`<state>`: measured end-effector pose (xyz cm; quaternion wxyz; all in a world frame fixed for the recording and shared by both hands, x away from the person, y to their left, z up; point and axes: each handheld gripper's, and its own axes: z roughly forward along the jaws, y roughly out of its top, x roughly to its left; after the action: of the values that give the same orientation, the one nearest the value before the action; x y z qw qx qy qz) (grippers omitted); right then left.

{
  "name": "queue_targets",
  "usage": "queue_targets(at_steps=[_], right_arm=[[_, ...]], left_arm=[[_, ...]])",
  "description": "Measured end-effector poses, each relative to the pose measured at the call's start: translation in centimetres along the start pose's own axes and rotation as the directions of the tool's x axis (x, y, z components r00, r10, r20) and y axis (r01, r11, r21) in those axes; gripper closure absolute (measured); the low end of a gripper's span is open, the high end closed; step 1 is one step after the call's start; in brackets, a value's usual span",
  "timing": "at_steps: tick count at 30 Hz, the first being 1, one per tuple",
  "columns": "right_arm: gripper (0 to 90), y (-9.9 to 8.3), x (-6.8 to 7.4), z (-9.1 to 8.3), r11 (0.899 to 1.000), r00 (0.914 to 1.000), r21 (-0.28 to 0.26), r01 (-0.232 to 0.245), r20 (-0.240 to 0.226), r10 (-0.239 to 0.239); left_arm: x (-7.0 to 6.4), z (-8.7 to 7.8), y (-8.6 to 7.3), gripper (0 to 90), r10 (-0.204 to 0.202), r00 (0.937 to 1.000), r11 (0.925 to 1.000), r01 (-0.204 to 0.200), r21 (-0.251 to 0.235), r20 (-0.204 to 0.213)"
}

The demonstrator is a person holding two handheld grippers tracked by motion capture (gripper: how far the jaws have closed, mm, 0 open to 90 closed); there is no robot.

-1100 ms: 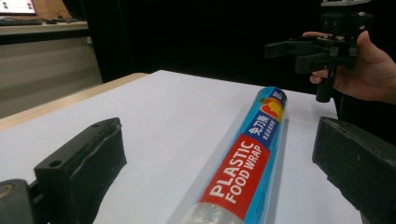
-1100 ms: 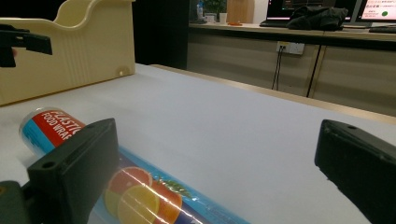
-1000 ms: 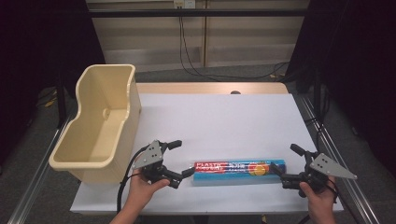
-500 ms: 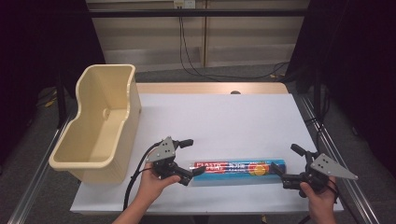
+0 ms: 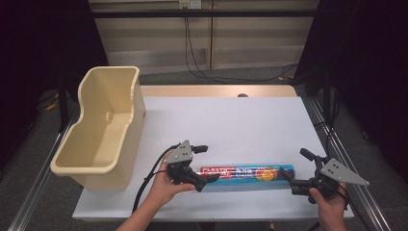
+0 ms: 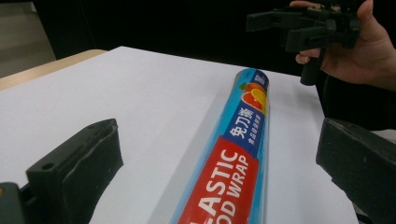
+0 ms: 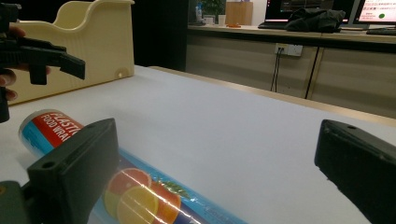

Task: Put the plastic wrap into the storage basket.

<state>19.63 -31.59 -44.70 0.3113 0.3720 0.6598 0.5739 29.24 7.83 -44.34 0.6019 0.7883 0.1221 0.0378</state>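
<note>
On the white worktop, beside the empty cream bin, the plastic wrap roll lies flat along the near edge. The left tool straddles its red end with jaws spread wide, not yet gripping. The right tool, also released, waits at the other end, so lifting is still ahead.

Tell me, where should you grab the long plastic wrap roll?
Probably at its two ends. The long blue and red plastic wrap roll lies flat, sideways across the white table. The open left hand-held gripper already straddles the red end; the open right hand-held gripper could close from the other side.
</note>
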Motion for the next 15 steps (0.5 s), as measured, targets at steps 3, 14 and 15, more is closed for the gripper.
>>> queue_targets(at_steps=[3,14,15], right_arm=[[0.0,0.0,0.0,0.0,1.0,1.0,0.002,-0.001,0.001,0.001],[0.0,0.0,-0.1,-0.1,1.0,1.0,-0.004,0.001,0.004,-0.001],[0.0,0.0,0.0,-0.1,1.0,1.0,-0.003,0.001,0.004,-0.001]], left_arm=[[0.0,0.6,0.1,0.0,-0.013,0.9999,0.9997,0.013,0.019,0.008],[0.1,2.5,0.1,0.4,-0.009,0.9994,0.9937,0.005,0.112,0.032],[0.1,2.6,0.0,0.5,-0.01,0.9993,0.9928,0.006,0.12,0.035]])
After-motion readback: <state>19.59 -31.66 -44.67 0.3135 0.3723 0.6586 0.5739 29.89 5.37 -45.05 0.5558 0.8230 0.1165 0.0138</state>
